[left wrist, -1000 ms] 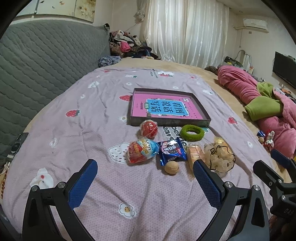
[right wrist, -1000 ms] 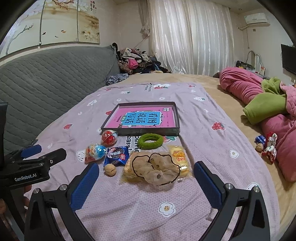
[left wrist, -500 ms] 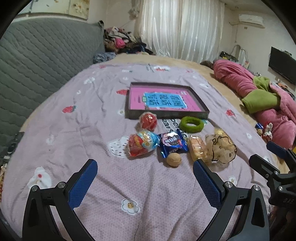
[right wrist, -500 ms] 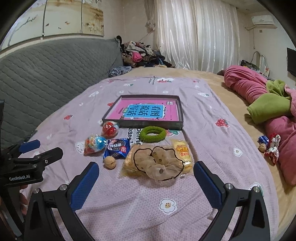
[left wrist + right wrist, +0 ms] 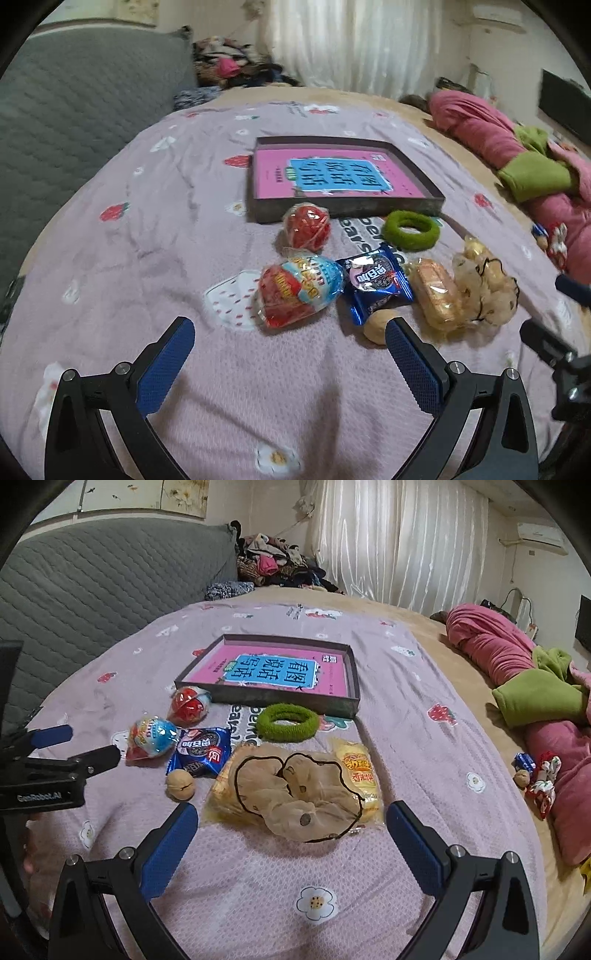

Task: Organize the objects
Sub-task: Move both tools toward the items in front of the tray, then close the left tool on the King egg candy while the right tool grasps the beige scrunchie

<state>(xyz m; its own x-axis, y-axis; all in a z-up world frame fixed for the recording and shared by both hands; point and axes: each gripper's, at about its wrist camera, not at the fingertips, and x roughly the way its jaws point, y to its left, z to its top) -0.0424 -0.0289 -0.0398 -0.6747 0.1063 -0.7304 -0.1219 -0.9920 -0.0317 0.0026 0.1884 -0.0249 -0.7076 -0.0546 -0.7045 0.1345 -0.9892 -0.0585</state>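
One tray (image 5: pixel 352 679), two egg toys, two scrunchies, one walnut (image 5: pixel 180 784); both tongs released, now nearer the snacks

Left gripper (image 5: pixel 290 343) hangs over the bedspread (image 5: pixel 147 221), jaws spread wide and empty. Ahead lie an egg-shaped snack (image 5: pixel 299 290), Oreo packet (image 5: pixel 376 282), walnut (image 5: pixel 378 325), green hair tie (image 5: pixel 410 229) and shallow box (image 5: pixel 343 210).

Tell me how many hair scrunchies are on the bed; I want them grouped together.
3. The green scrunchie lies in front of the tray; the beige scrunchie rests on the yellow snack packets; the red-and-white scrunchie sits by the pink blanket. Others may be hidden.
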